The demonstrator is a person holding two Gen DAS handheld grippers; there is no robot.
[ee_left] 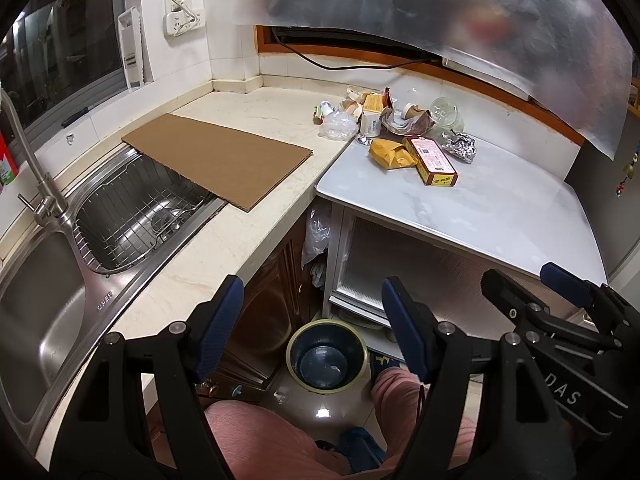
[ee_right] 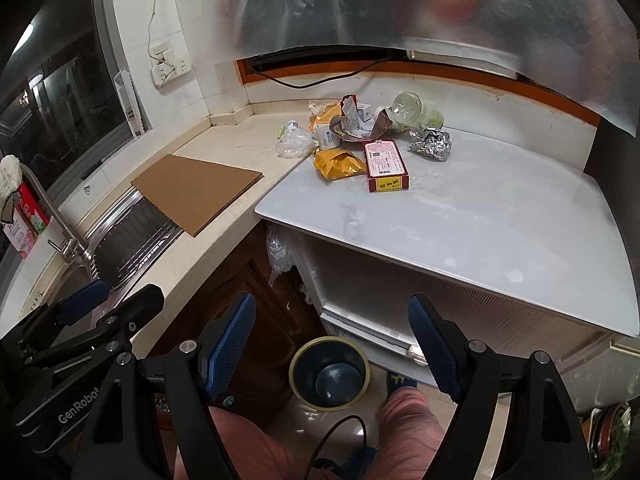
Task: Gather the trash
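A pile of trash lies at the back of the white table [ee_left: 500, 220] [ee_right: 480, 220]. In it are a red box [ee_left: 434, 160] [ee_right: 386, 164], a yellow bag [ee_left: 390, 154] [ee_right: 338, 164], crumpled foil [ee_left: 462, 146] [ee_right: 432, 142], a clear jar [ee_left: 446, 114] [ee_right: 412, 112] and a clear plastic bag [ee_left: 338, 124] [ee_right: 294, 142]. A dark round bin [ee_left: 326, 336] [ee_right: 330, 354] stands on the floor below. My left gripper [ee_left: 312, 320] [ee_right: 116, 298] and right gripper [ee_right: 332, 332] [ee_left: 524, 284] hang side by side above the bin, well short of the pile. Both are open with nothing between their fingers.
A cardboard sheet [ee_left: 218, 160] partly covers the steel sink [ee_left: 40, 320] and its wire rack on the left, beside a faucet [ee_left: 32, 168]. A person's knees in pink trousers [ee_left: 256, 440] are below the grippers. A translucent plastic sheet [ee_left: 440, 20] hangs overhead.
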